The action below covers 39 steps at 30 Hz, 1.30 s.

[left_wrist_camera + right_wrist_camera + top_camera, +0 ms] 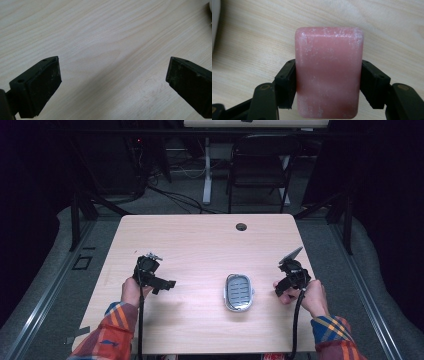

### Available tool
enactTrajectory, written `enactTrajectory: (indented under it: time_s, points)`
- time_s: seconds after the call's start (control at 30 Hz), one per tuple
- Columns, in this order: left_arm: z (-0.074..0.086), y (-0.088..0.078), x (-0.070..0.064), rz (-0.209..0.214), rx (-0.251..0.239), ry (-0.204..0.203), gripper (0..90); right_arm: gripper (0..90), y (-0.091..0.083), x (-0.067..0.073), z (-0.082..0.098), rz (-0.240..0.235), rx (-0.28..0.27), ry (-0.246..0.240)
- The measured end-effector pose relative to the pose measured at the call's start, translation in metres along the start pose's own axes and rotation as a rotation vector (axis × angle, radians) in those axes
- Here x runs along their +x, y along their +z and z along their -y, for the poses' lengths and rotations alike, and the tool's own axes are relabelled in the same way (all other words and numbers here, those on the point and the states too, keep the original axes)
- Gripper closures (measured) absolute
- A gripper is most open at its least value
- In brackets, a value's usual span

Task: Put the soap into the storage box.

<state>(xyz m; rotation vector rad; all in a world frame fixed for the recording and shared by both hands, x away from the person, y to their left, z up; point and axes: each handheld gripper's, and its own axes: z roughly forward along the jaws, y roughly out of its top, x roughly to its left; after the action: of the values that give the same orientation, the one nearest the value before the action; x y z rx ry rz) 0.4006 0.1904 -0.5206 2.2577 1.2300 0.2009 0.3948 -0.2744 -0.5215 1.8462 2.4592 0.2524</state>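
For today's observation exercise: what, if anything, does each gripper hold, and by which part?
The right gripper clamps a pink soap bar by its two long sides, near the lower half. The left gripper is open, holding nothing.

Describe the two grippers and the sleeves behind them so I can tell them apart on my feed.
Both grippers are black, with flat, scuffed jaw pads. The left gripper carries a small silvery fitting on top; the right gripper carries a grey three-cornered plate. A black cable trails back from each. Both sleeves are plaid: orange, red, blue and yellow.
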Motion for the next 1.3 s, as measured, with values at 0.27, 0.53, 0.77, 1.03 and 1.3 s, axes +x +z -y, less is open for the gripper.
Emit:
enactTrajectory:
  time_s: [0.27, 0.53, 0.77, 1.03, 1.3]
  points:
    - [-0.001, 0.001, -0.001, 0.000, 0.003, 0.002, 0.0, 36.9, -0.012, 0.001, -0.005, -0.005, 0.000, -0.027]
    - [-0.001, 0.001, -0.001, 0.001, 0.003, 0.007, 0.0, 37.0, -0.024, 0.010, -0.011, 0.003, -0.013, -0.054]
    - [-0.002, 0.002, -0.001, 0.000, 0.004, 0.009, 0.0, 37.0, -0.027, 0.014, -0.014, 0.005, 0.015, -0.092]
    - [-0.003, 0.003, -0.002, 0.003, 0.006, 0.011, 0.0, 37.0, -0.035, 0.021, -0.019, 0.000, -0.001, -0.104]
    - [-0.003, 0.003, -0.002, 0.006, 0.005, 0.010, 0.0, 37.0, -0.044, 0.025, -0.023, 0.004, 0.011, -0.131]
